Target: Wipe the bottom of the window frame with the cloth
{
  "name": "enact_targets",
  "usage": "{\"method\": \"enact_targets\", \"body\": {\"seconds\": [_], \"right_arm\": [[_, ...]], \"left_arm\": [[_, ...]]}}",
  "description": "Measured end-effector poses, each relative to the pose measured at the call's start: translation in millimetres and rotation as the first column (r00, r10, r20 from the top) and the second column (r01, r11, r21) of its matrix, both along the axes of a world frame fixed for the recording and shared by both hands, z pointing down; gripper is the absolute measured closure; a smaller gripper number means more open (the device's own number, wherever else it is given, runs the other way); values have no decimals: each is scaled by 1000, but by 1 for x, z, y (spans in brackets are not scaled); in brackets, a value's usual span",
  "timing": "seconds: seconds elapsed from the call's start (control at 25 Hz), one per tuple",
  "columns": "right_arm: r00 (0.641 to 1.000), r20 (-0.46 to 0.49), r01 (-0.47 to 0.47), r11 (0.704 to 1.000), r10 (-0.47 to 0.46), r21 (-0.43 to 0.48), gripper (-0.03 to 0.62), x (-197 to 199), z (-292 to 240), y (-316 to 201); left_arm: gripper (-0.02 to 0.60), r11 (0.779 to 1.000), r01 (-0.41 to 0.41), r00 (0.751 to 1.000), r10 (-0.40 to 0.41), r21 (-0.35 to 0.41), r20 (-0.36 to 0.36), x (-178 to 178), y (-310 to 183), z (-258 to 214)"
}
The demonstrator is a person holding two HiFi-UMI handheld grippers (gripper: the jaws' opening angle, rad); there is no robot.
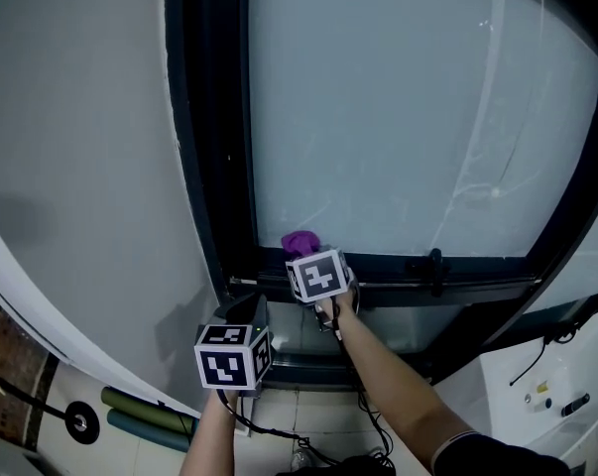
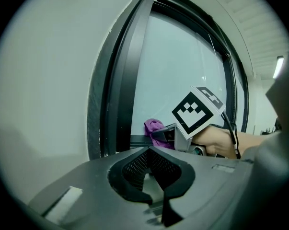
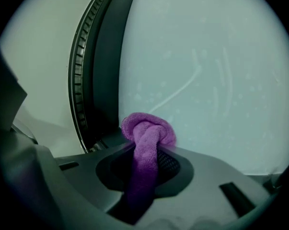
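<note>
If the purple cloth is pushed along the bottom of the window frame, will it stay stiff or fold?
Probably floppy: the purple cloth bunches into a soft knot beyond the right tongs. Its fuzzy pile likely drags rather than slides.

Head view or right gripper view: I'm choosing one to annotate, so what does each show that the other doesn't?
Only the head view: the left gripper held lower and off the window, the marker cube of the right gripper, and a dark handle on the bottom rail. Only the right gripper view: that gripper's jaws shut on a strip of the purple cloth, its bunched end past the tips. Both: the cloth at the pane's lower left corner, the dark window frame and the streaked glass.
</note>
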State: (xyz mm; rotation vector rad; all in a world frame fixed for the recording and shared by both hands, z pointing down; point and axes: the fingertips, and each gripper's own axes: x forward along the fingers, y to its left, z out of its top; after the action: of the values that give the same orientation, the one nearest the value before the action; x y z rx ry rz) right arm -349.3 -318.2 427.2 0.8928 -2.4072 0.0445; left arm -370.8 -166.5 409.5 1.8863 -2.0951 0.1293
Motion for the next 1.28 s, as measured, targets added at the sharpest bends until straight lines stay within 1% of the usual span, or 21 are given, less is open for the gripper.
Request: {"method": "enact_targets", "body": {"seconds": [0.16,0.32,0.68,0.88,1.04,1.16,1.28], "right_arm": [[999,-27,28,1000,-29,-5,500,-17,4,7],[999,-19,48,999,-48,-14,500,-32,3,13],[991,77,115,990,-108,-83,500,-63,-4,32],[987,84,144,986,-137,-80,500,-69,-5,38],[972,130,208,972,-193,-110,501,-68,-7,43],[966,147,227,971,-215,-77,502,-59,-14,48],[960,161,233,973,-230,0,502,-44,-34,50]], "left_arm": [[577,1000,20,1000,-20,-6,6,-8,8,0],[578,1000,25,1000,-25,-8,8,-10,16,1],[578,999,46,999,-46,-8,16,-17,28,0],[578,998,64,998,-64,-3,16,-22,36,-2],[578,998,60,998,-60,2,22,-16,36,-4],[577,998,53,998,-54,13,25,-11,35,-9],[578,998,58,998,-59,21,23,-10,34,-13]]}}
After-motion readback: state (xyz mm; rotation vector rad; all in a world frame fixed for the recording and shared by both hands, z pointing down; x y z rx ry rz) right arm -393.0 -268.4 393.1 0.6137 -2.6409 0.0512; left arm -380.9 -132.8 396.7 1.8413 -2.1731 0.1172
